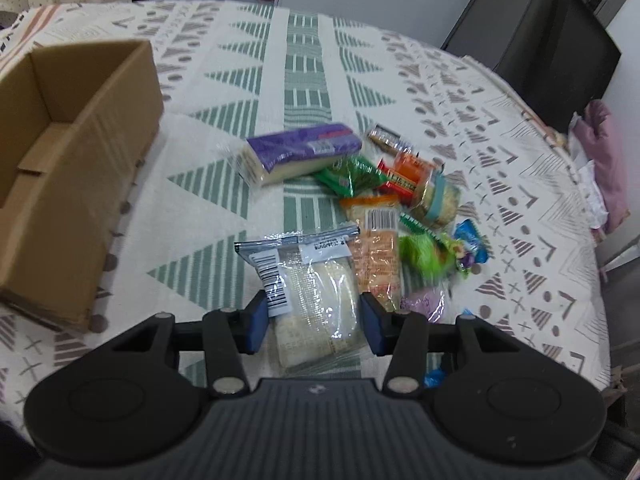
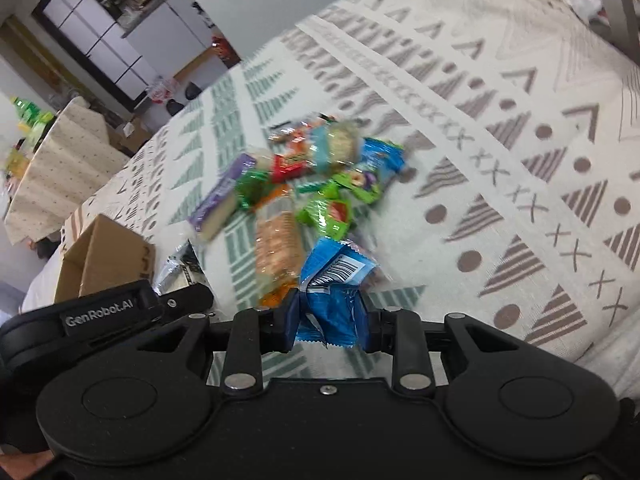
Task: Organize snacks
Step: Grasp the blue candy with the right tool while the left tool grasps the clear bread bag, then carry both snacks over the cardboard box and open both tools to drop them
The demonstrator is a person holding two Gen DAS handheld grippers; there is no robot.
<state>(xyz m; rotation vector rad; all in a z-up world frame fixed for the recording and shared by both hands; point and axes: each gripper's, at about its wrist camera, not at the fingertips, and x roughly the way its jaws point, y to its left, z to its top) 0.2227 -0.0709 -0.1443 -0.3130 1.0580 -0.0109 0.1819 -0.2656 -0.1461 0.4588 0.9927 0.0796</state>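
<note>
Black tongs [image 1: 314, 322], blue pads [image 1: 256, 322]

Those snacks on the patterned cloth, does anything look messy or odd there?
Yes: the snacks lie in a loose, overlapping heap beside the cardboard box, whose visible inside is bare. Nothing looks torn or spilled. Each tool already grips one: the left tool a clear packet, the right tool a crumpled blue packet.

At the lower left of my right wrist view I read "GenRobot.AI" in pale letters on the black camera mount [image 2: 106, 314]. Barcodes on the blue packet [image 2: 334, 280] and clear-wrapped snack [image 1: 312, 292] stay unreadable.
</note>
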